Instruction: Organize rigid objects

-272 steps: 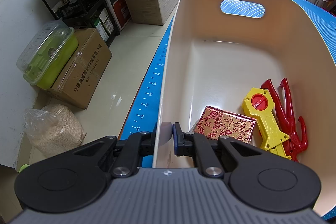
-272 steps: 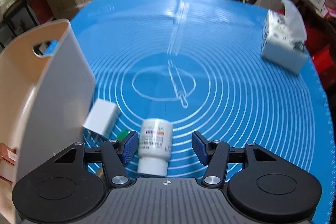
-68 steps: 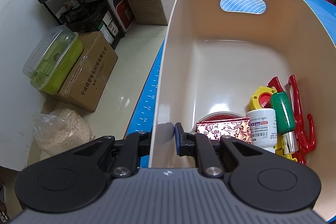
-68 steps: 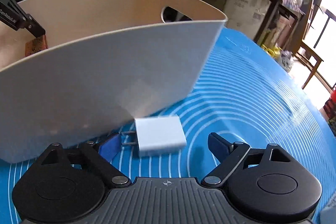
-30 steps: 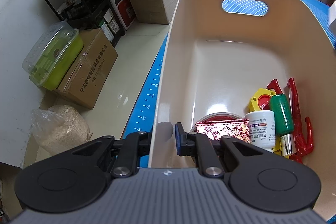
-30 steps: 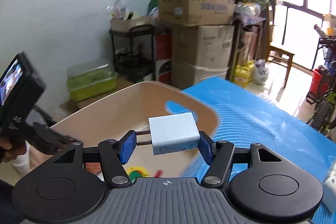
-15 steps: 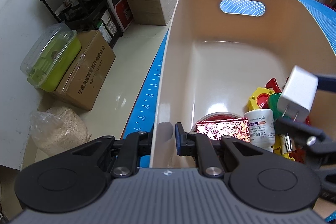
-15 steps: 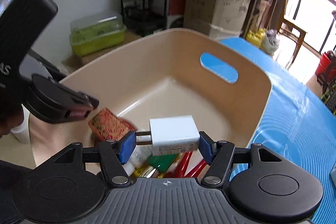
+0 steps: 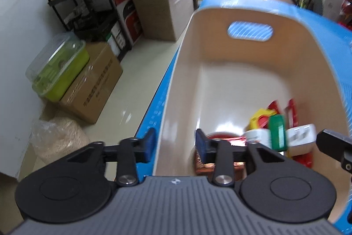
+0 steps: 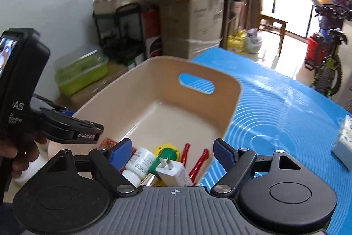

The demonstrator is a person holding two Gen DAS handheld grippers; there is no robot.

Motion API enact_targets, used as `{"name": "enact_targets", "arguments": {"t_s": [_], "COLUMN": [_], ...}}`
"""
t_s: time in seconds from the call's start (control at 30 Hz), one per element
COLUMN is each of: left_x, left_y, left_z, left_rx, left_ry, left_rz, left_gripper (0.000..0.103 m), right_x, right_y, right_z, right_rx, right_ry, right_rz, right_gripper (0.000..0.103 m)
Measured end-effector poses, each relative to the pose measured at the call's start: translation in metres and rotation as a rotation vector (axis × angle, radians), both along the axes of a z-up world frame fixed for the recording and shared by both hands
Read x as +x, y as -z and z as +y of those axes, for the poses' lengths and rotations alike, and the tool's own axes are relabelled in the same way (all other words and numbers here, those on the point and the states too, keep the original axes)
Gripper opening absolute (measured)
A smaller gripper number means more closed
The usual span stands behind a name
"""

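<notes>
Right claw [image 10: 172,152]: spread wide, holding nothing, poised above the near end of the beige bin [image 10: 232,102]. White charger [image 10: 173,172] directly below, loose, prongs up-left, lying on the pile inside the bin. Beside it: green-capped tube [image 10: 166,158], white bottle [image 10: 140,161] with a printed label too small to read, yellow tool [image 10: 162,149], red plastic handles [image 10: 199,163]. Far half of the bin floor bare and glossy; smooth curved walls, rounded rim, oval handle cutout [image 10: 196,83] at the far end.

Left claw [image 9: 176,145]: parted, straddling the bin's near-left wall [image 9: 167,124], one pad outside, one inside, neither pressing. "GenRobot" legible on its finger in the right wrist view. Red patterned box [image 9: 220,165] just under the inner finger.

Blue mat [image 10: 286,116] with white concentric rings across the tabletop, wide and open to the right of the bin; white tissue box [image 10: 343,142] at its far right edge. Stacked cardboard boxes [image 10: 193,21] beyond, on the floor.
</notes>
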State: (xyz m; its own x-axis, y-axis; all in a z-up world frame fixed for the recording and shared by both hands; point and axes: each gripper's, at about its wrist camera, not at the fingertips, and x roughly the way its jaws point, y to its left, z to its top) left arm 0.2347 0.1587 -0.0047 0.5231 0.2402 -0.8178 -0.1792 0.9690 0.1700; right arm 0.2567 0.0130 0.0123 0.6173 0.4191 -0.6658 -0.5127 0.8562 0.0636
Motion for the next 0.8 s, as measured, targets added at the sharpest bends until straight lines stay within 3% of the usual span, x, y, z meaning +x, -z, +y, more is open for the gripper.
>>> {"name": "enact_targets", "arguments": {"t_s": [0.03,0.1,0.2,0.5,0.8], "left_x": [-0.002,-0.009,-0.02,-0.061,-0.109], "left_y": [-0.006,-0.018,-0.035,-0.069,-0.094], "left_z": [-0.004,-0.011,-0.019,-0.047,-0.069], "left_rx": [0.002,0.003,-0.003,-0.017,0.0], "left_ry": [0.006,0.011,0.015,0.06,0.108], "left_rz": [-0.02,-0.064,-0.112,-0.175,-0.201], "left_gripper": [0.056,0.076,0.085,0.087,0.087], "right_x": [-0.004,-0.011,-0.024,-0.074,-0.134], "right_y": [-0.005,-0.013,-0.028,-0.059,-0.079], "right_z": [-0.005,-0.014,-0.031,-0.078,-0.114], "right_rx": [0.009,0.029,0.048,0.062,0.057], "right_ry": [0.017,0.051,0.107,0.272,0.351], "right_rz": [-0.006,-0.02,-0.061,-0.114,-0.145], "right_gripper": [0.084,0.087,0.096,0.097,0.098]}}
